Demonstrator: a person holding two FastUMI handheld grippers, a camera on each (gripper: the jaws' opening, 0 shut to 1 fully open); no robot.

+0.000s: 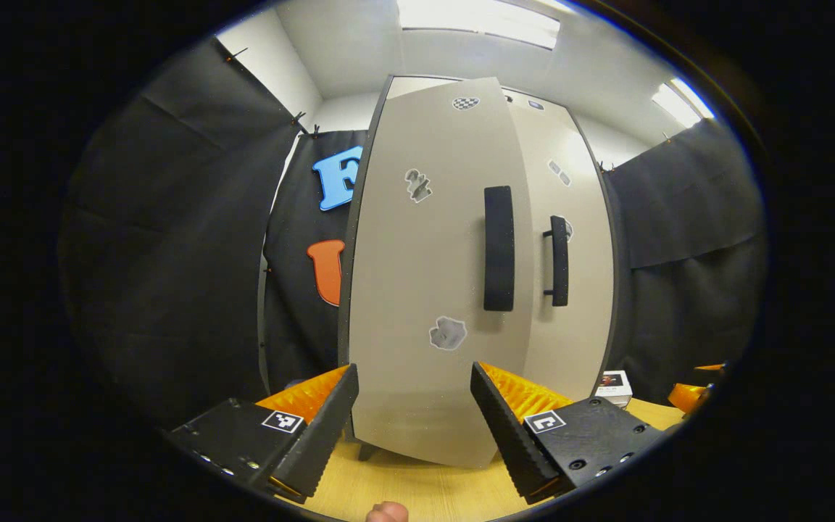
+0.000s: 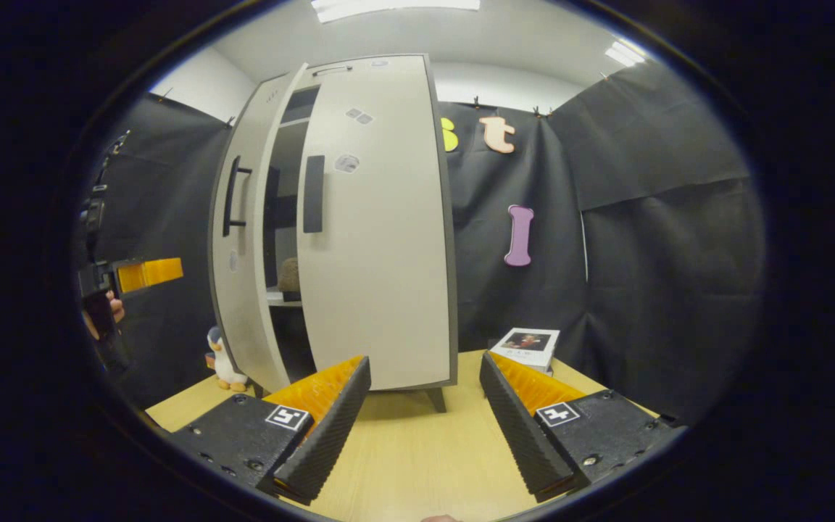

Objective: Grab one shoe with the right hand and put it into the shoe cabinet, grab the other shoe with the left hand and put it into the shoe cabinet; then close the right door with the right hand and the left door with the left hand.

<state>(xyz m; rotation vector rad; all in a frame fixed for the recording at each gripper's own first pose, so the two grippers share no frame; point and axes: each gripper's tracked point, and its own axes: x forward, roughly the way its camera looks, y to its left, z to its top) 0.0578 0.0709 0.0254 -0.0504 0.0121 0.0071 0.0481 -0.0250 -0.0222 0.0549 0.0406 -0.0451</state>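
The shoe cabinet (image 1: 461, 217) stands on the wooden table. In the right gripper view its right door (image 2: 381, 239) looks flush with the cabinet, while the left door (image 2: 240, 239) stands ajar. Through the gap a brownish shoe (image 2: 288, 275) rests on a shelf. My left gripper (image 1: 412, 377) is open and empty, facing the left door (image 1: 425, 275) just below its black handle (image 1: 499, 246). My right gripper (image 2: 425, 366) is open and empty, a short way back from the cabinet's foot. The left gripper (image 2: 146, 274) shows far left, held by a hand.
A penguin toy (image 2: 223, 362) stands on the table left of the cabinet. A white box (image 2: 530, 344) lies on the table to the cabinet's right, also visible as the box (image 1: 615, 388). The right gripper (image 1: 689, 395) shows at the far right edge.
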